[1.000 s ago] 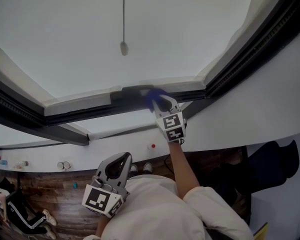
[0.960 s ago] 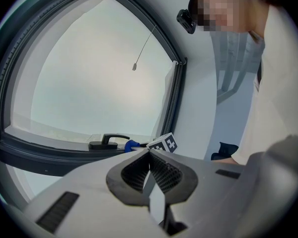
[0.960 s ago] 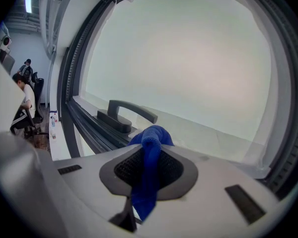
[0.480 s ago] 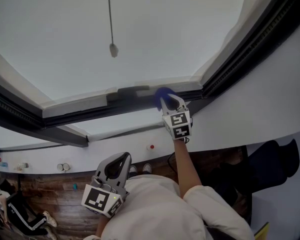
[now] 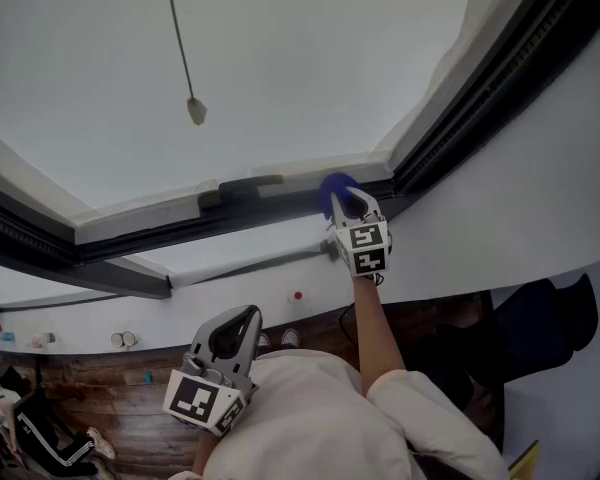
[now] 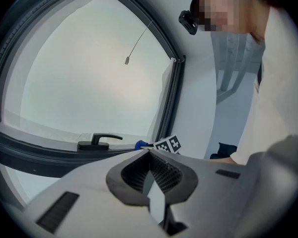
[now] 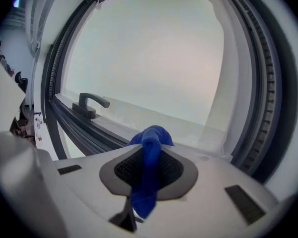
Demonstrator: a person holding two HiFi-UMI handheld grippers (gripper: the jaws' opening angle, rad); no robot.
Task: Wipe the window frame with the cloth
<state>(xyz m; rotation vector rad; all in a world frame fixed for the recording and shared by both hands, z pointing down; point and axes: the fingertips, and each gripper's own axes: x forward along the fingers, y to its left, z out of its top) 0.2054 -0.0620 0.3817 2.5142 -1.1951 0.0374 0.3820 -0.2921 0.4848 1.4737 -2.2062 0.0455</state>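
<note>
At three o'clock from the handle [image 5: 242,186], the right gripper [image 5: 345,203] pinched the cloth [image 5: 334,186] against the window frame [image 5: 270,208]. Soft and light, it likely held best by a bunched fold. The left gripper [image 5: 238,320] was closed, empty.

Right gripper [image 5: 344,204]: has slid to the person's right along the lower rail of the window frame [image 5: 280,204], closer to the frame's right-hand corner.
Cloth [image 5: 335,185]: carried along at the fingertips. A second ago it was just beside the handle, and it now wipes a stretch further right.
Handle [image 5: 238,187]: was close by the fingers' left side, now well apart to their left.
Pull cord [image 5: 194,110]: in the head view, farther left of the fingers than before.
</note>
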